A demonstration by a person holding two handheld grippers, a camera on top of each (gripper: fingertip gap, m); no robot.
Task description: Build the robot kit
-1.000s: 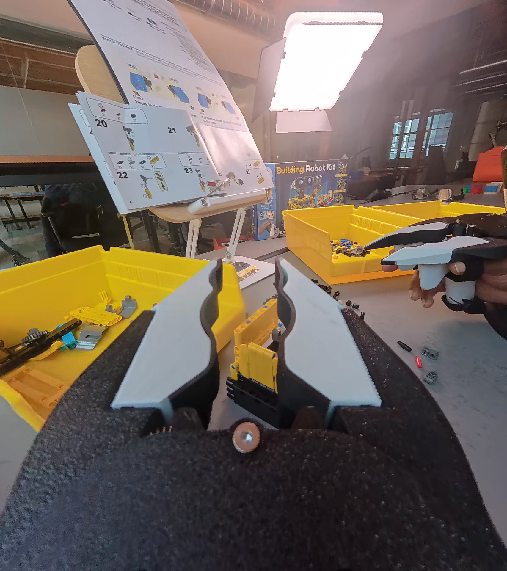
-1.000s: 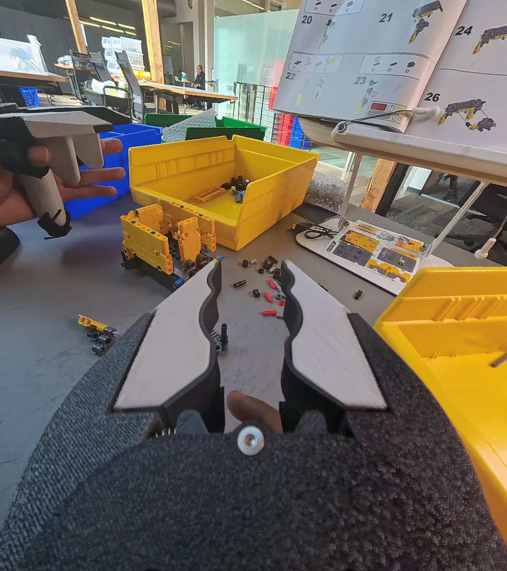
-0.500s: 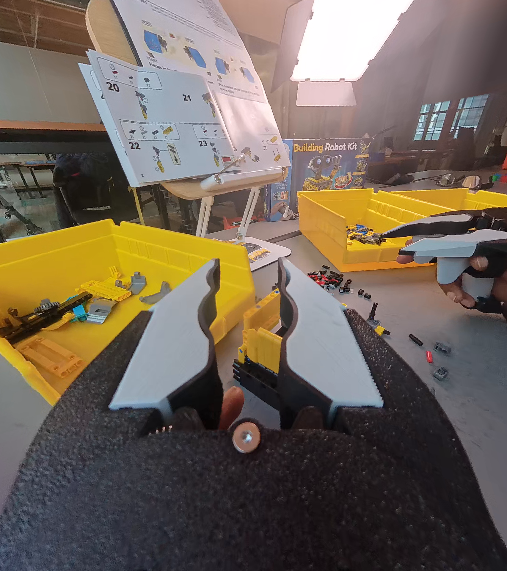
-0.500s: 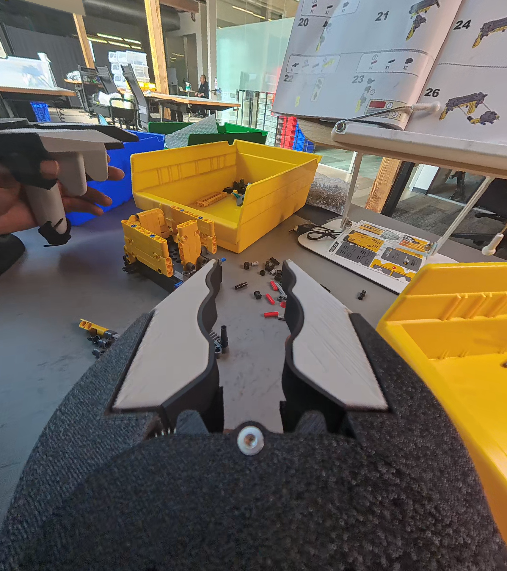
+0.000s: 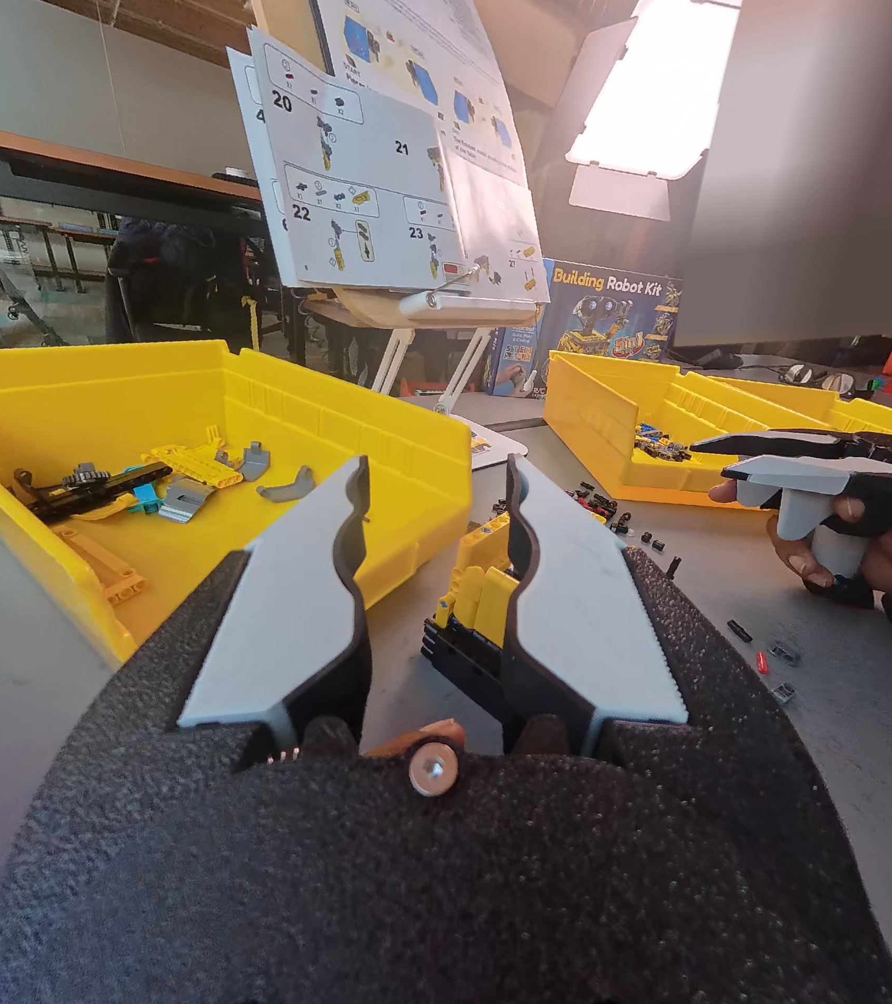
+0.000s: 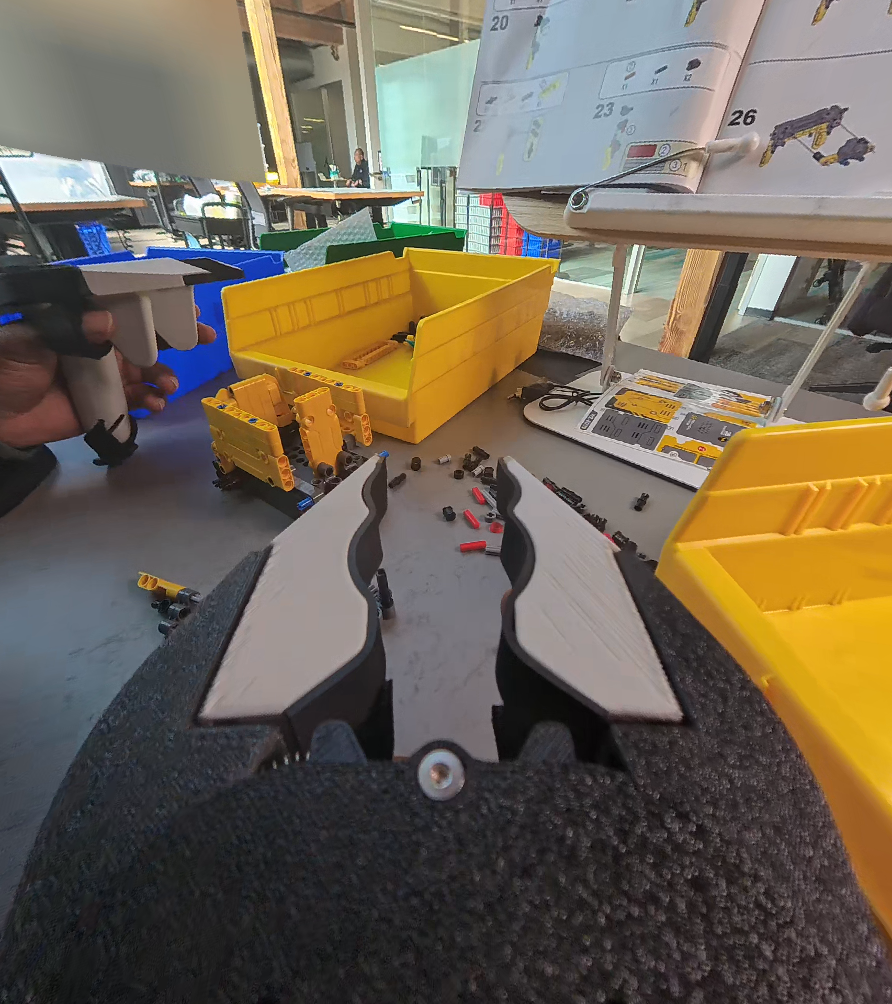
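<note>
Grey-and-black left gripper (image 5: 435,478): jaws parted, holding nothing; raised above the surface (image 5: 840,733)
Nearest the left gripper: yellow-and-black brick model (image 5: 473,603), standing on the surface under the right-hand finger, seen through the gap between the jaws
Left side: yellow bin (image 5: 324,413) just beside the model, with loose yellow, grey, black and blue parts (image 5: 161,483) inside
Right gripper (image 6: 438,467): jaws parted, empty, held in a hand over scattered small pins (image 6: 473,521), red, black and grey
Close to its left finger: one black pin (image 6: 385,584) standing upright
Right side: second yellow bin (image 6: 813,516), its near wall just beside the right finger
Farther out: instruction booklet (image 5: 373,179) open on a white stand (image 6: 748,223); printed sheet (image 6: 661,418) on the stand's base; kit box (image 5: 590,326) behind
</note>
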